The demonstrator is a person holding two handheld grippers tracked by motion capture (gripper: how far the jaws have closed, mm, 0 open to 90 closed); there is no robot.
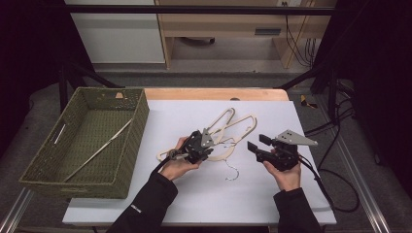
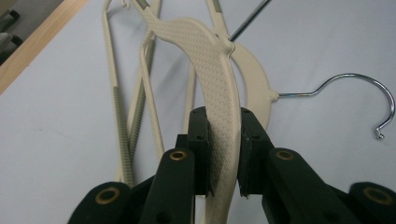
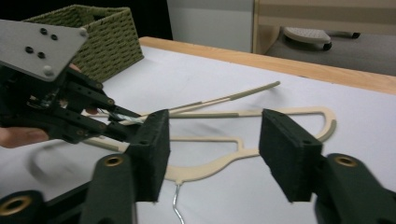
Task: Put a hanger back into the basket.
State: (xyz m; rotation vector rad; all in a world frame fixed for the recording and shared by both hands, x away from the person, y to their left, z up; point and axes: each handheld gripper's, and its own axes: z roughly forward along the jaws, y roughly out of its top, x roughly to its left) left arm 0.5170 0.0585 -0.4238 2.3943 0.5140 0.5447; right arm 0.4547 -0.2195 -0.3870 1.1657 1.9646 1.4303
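A pale grey sheet [image 1: 204, 194] covers the bench [image 1: 214, 93], whose wooden edge shows along the far side; beyond it are a grey floor and light wooden furniture [image 1: 233, 24].

Both forearms in dark sleeves come in from the near edge. The left hand [image 1: 176, 167] holds the left gripper [image 2: 223, 154] low over the sheet, its fingers [image 2: 198, 144] closed on the textured shoulder of a cream plastic hanger [image 2: 215, 79]. The right hand [image 1: 287, 175] holds the right gripper [image 3: 215, 149] just beside it, clear of the sheet, with its fingers [image 3: 287, 154] spread wide around nothing and pointing toward the hangers.

The gripped hanger lies mid-bench among what look like two or three overlapping cream hangers [image 1: 233, 124], though the tangle makes the count unsure. One chrome hook [image 1: 233, 173] curls toward the near edge.

At the left stands a green woven basket [image 1: 43, 155], with a thin pale hanger [image 1: 99, 149] lying across its bottom.
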